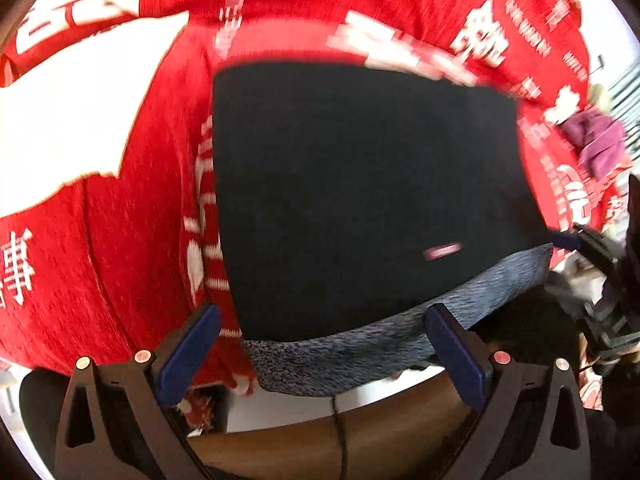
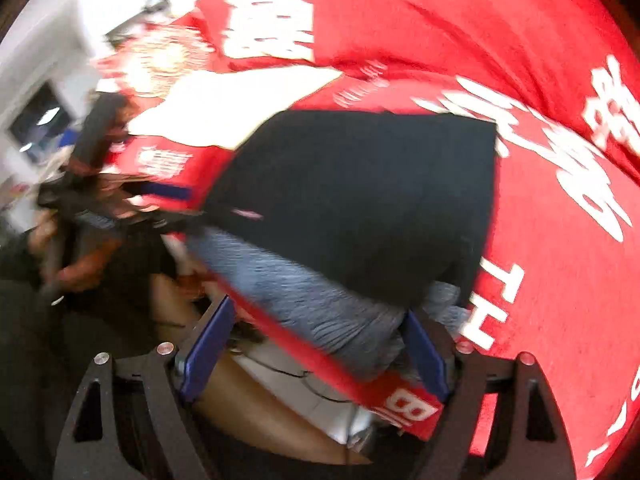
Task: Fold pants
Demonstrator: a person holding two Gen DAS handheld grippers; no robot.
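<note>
Pants (image 1: 360, 200), dark navy and already folded into a compact near-square block, are seen lying on a red cloth (image 1: 132, 240) printed with white characters, which covers the tabletop. A grey heathered waistband (image 1: 380, 344) runs along the block's near side, just at the tabletop's near edge, so the band's long axis lies parallel to that edge and the folded legs point away toward the far side. A small pale label (image 1: 442, 250) is visible on the dark fabric near the band.

The left tongs (image 1: 322, 354) are held apart above the near edge, one blue pad by each end of the visible band; contact cannot be told through the blur. The right tongs (image 2: 318, 354) are likewise spread wide, straddling the band's bunched end at the block's near right corner, with nothing clamped. A purple garment (image 1: 600, 144) lies near the tabletop's far right corner.
</note>
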